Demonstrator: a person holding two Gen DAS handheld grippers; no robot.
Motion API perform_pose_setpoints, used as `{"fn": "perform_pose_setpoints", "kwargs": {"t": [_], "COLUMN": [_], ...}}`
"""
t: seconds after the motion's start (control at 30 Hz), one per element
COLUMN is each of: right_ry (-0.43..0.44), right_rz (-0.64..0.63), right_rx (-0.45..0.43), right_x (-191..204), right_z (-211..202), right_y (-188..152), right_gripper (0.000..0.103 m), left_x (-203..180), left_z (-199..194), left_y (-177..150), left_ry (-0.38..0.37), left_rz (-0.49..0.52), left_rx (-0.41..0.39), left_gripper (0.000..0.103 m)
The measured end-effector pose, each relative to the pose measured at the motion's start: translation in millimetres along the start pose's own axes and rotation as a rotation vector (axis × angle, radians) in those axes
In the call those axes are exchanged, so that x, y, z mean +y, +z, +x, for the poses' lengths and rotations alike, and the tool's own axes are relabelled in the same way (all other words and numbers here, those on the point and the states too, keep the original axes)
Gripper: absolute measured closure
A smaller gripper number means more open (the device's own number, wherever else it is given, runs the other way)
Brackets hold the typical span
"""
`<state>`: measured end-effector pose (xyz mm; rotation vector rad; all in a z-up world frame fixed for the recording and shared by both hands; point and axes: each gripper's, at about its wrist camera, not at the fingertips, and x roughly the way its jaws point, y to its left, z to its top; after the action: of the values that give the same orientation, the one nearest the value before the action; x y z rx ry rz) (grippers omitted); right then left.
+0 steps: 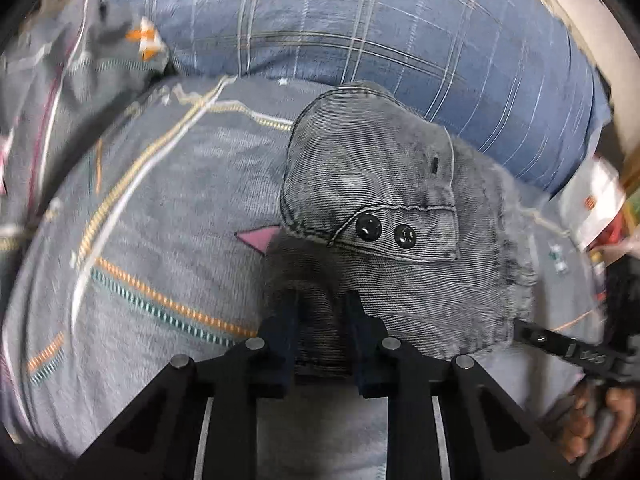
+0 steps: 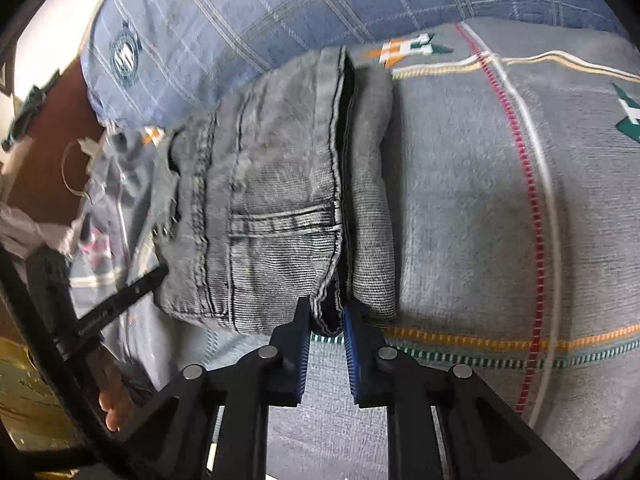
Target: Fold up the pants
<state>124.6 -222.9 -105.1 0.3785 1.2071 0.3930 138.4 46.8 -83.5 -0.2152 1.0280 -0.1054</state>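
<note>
your left gripper (image 1: 320,304) hides the near edge of the pants (image 1: 372,184) between its fingers. motion blur smears the bedspread (image 1: 120,200) at left. clutter (image 1: 600,208) at right is unreadable. your hand (image 2: 114,408) is cut off, mostly hidden.

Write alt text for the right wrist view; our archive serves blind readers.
Folded grey denim pants lie on a grey bedspread with coloured stitched stripes, a fold of their near edge between the blue pads of the right gripper. A blue plaid pillow lies behind.
</note>
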Motion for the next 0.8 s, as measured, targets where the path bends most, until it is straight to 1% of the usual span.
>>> {"fn": "perform_pose_setpoints", "kwargs": {"t": [0.07,0.13,0.2,0.23,0.27,0.3,0.33,0.37,0.4,0.43,0.47,0.57,0.63,0.67,0.7,0.73,0.77,0.8], "right_ry": [0.004,0.032,0.051,0.063,0.079,0.092,0.112,0.123,0.13,0.136,0.138,0.127,0.118,0.125,0.109,0.07,0.052,0.061], "right_rz": [0.003,0.02,0.024,0.03,0.028,0.024,0.021,0.027,0.036,0.04,0.041,0.077,0.094,0.098,0.096,0.093,0.094,0.107], "right_rx": [0.002,-0.004,-0.018,-0.034,-0.054,-0.071,-0.105,-0.13,-0.152,-0.175,-0.181,-0.161,-0.137,-0.123,-0.113,-0.102,-0.09,-0.082], "right_x": [-1,-6,-10,-10,-9,-8,-7,-8,-9,-11,-12,-19,-21,-23,-22,-22,-23,-26], "right_z": [1,-1,-7,-12,-17,-22,-30,-34,-39,-42,-43,-34,-23,-20,-15,-11,-7,-3], "right_y": [2,1,1,1,1,2,4,5,5,6,7,5,5,5,5,7,8,9], "right_gripper": [0.086,0.086,0.084,0.084,0.084,0.079,0.073,0.054,0.042,0.041,0.041,0.041,0.041,0.041,0.041,0.041,0.041,0.041], "left_x": [-5,0,13,19,27,37,44,50,53,54,53,43,39,38,37,36,36,38], "left_z": [-2,-8,-18,-26,-30,-36,-37,-36,-32,-24,-19,-1,5,7,7,8,8,8], "left_y": [0,1,5,5,8,11,12,14,16,15,15,11,10,9,8,9,9,8], "left_ry": [0.02,-0.015,-0.062,-0.07,-0.071,-0.071,-0.086,-0.115,-0.145,-0.182,-0.196,-0.209,-0.202,-0.204,-0.202,-0.204,-0.205,-0.199], "left_rz": [0.022,-0.006,-0.075,-0.109,-0.139,-0.189,-0.224,-0.249,-0.267,-0.282,-0.283,-0.263,-0.264,-0.271,-0.273,-0.267,-0.264,-0.269], "left_rx": [-0.011,-0.015,-0.02,-0.035,-0.054,-0.08,-0.088,-0.077,-0.057,-0.022,0.001,0.079,0.095,0.095,0.089,0.087,0.087,0.084], "left_gripper": [0.077,0.076,0.067,0.056,0.043,0.039,0.037,0.037,0.037,0.037,0.037,0.038,0.038,0.038,0.038,0.04,0.042,0.044]}}
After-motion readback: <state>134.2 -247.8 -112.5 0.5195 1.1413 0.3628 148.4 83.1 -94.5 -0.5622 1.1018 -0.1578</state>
